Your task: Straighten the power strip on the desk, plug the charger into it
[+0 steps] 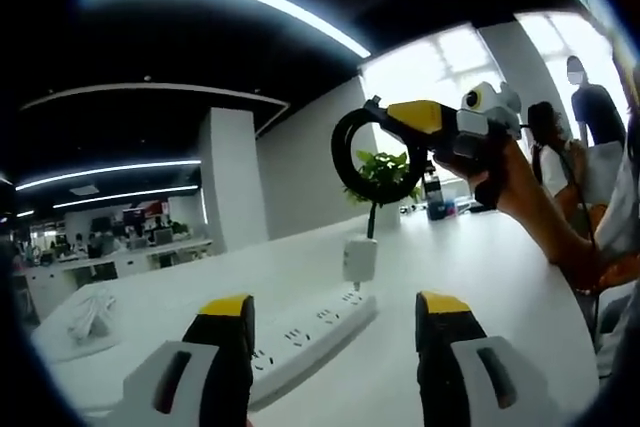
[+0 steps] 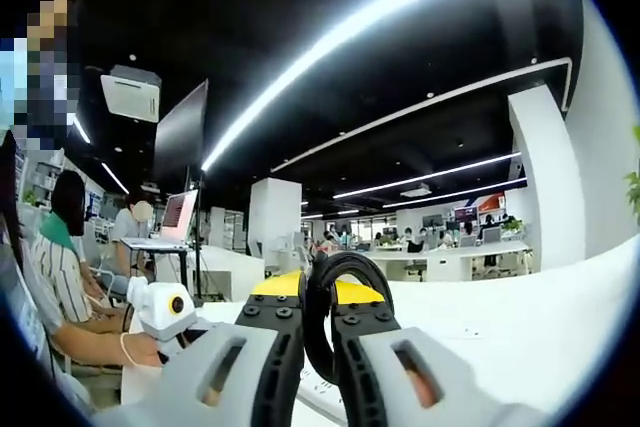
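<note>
Your right tool [image 2: 305, 332] is clamping the black cable loop [image 1: 352, 155] above the surface [image 1: 500, 277]; your left tool [image 1: 335, 332] is gaping over the power strip [image 1: 310, 332], charger [image 1: 360, 259] plugged in.

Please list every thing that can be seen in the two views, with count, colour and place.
power strip: one, white, on the desk, ahead of the left gripper.
charger: one, white, standing at the strip's far end.
cable: one, black loop, held up by the right gripper.
desk: one, white.
plant: one, green, behind the charger.
left gripper: grey with yellow tips, fingers apart.
right gripper: fingers closed on the cable.
</note>
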